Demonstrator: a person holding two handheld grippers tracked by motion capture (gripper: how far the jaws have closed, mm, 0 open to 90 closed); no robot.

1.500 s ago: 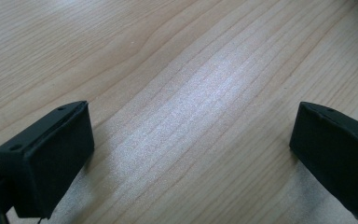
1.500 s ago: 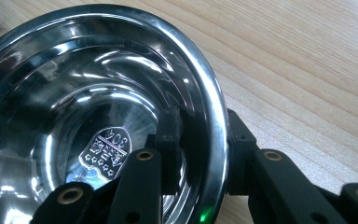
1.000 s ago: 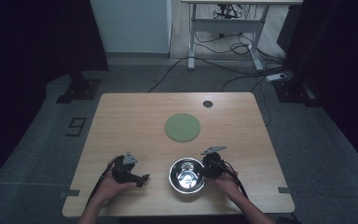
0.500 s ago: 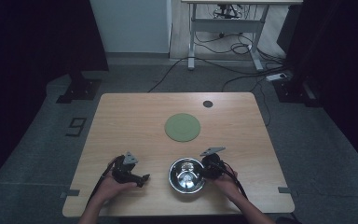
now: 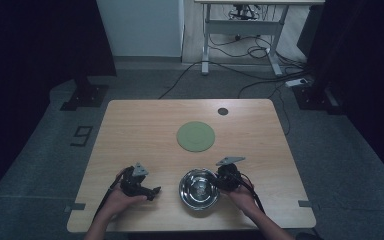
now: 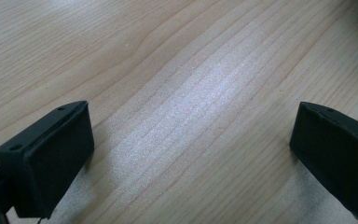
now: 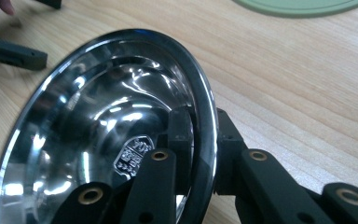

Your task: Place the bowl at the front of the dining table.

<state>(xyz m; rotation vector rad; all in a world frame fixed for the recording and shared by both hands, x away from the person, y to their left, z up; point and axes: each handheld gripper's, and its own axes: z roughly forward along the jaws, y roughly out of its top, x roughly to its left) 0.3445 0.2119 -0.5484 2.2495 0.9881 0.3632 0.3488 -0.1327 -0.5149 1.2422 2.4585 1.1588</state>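
A shiny metal bowl [image 5: 199, 188] sits on the wooden table [image 5: 130, 130] close to the near edge, a little right of the middle. The right gripper [image 5: 225, 178] is at the bowl's right side, held by the person's right hand [image 5: 240, 196], with a grey plate on top and a cable trailing back along the forearm. In the right gripper view its 2 black jaws are closed on the bowl's rim [image 7: 204, 112]: 1 jaw lies inside the bowl against the polished wall, the other outside it, and the rim runs between them. The bowl's inside reflects light, and a small stamped mark shows on its bottom.

The left gripper [image 5: 152, 192] rests on the table to the left of the bowl, near it but apart from it, in the person's left hand [image 5: 120, 199]. In the left gripper view its 2 jaws stand wide apart, with bare wood grain between them and nothing held. The jaw tips point to the right, toward the bowl.

A flat green round mat [image 5: 196, 136] lies farther back on the table, near its middle and apart from the bowl. In the right gripper view its edge [image 7: 303, 7] appears beyond the bowl. A small dark round spot [image 5: 223, 111] sits near the table's far edge, right of the middle.
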